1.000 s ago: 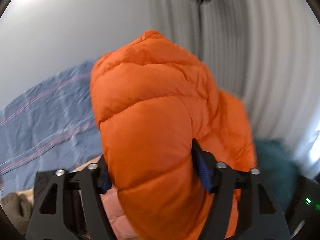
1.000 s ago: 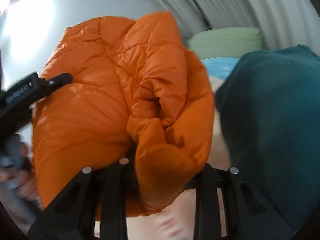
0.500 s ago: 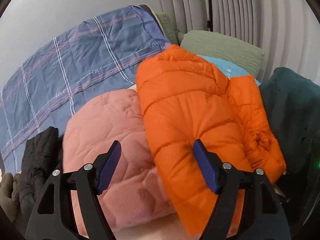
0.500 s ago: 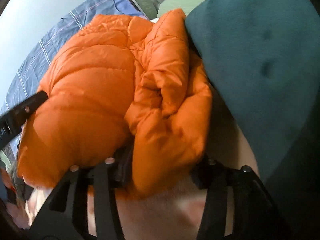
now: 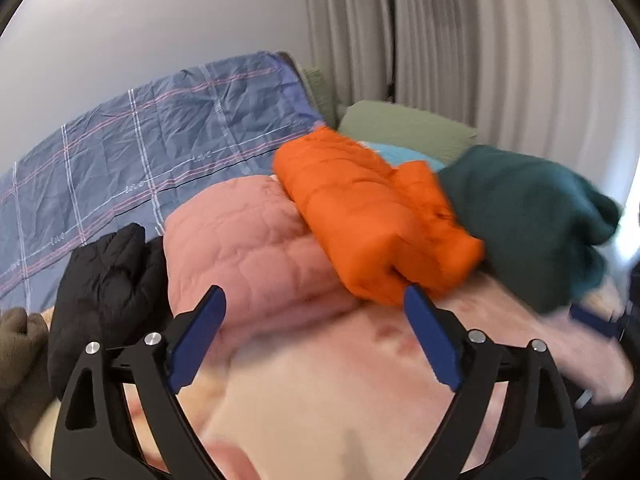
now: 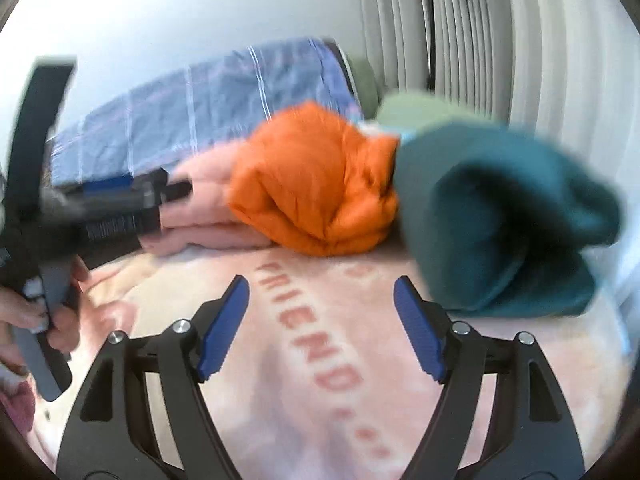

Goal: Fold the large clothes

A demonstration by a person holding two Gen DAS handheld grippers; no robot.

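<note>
left wrist view: left gripper (image 5: 314, 316) jaws opening, nothing between them; folded orange quilted puffer jacket (image 5: 372, 220) lying on the pink quilted garment (image 5: 248, 248), beside the dark teal fleece bundle (image 5: 532, 216).

right wrist view: right gripper (image 6: 322, 312) jaws opening, empty, over the pale pink lettered blanket (image 6: 320, 360); orange quilted puffer jacket (image 6: 316, 184) beyond, touching the dark teal fleece bundle (image 6: 500, 216).

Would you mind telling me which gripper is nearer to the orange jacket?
Left. The left gripper sits just short of the orange jacket, one finger near its edge; the right gripper is farther back.
</note>
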